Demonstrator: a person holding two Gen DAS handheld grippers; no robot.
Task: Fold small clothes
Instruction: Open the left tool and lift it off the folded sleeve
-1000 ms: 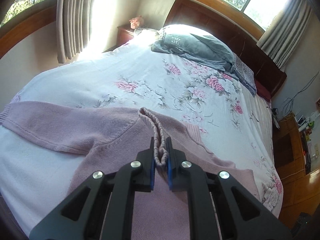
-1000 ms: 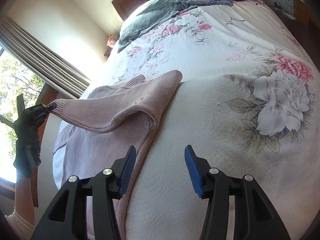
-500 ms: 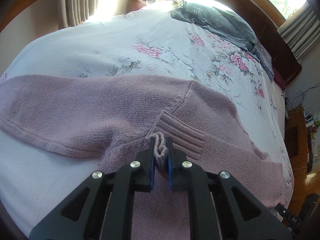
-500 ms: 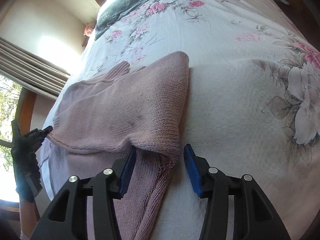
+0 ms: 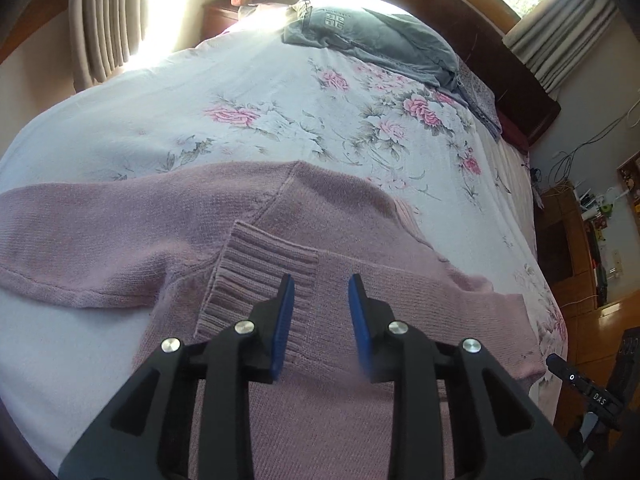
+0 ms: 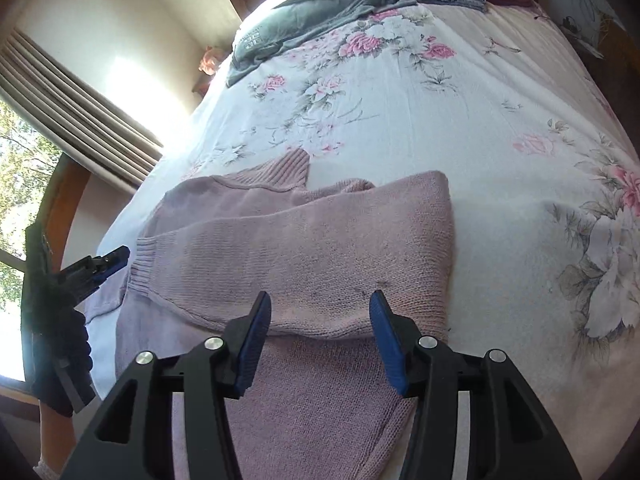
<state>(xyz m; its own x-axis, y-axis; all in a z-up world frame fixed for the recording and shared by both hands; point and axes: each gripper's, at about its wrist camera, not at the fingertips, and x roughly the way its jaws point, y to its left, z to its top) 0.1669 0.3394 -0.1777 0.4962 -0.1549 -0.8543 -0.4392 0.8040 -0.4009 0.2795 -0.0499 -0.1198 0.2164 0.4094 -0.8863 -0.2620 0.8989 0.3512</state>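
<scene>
Across the floral bed point(image 5: 256, 92) the pink sweater point(image 5: 352, 412) lay flat, its body running from the near edge toward the pillows and one sleeve already brought over the chest. Directly ahead of the left claw point(image 5: 320, 320) sat that sleeve's ribbed cuff point(image 5: 256, 276), resting loose on the knit; the claw's blue pads stood apart and gripped nothing, the left pad just beside the cuff's near corner. From the right wrist view the folded sleeve point(image 6: 304, 256) stretched crosswise, its long axis running left to right in front of the right claw point(image 6: 318, 338), whose pads were likewise spread wide with only flat knit between them. The sleeve's fold edge lay at the right side of the garment, close ahead of the right claw, while its cuff end pointed toward the left claw point(image 6: 102, 266), visible at the far left of that frame. Judging by this, the other sleeve, spread out to the left over the sheet point(image 5: 76, 248), probably awaited folding next, and the left claw sat nearer to it.
</scene>
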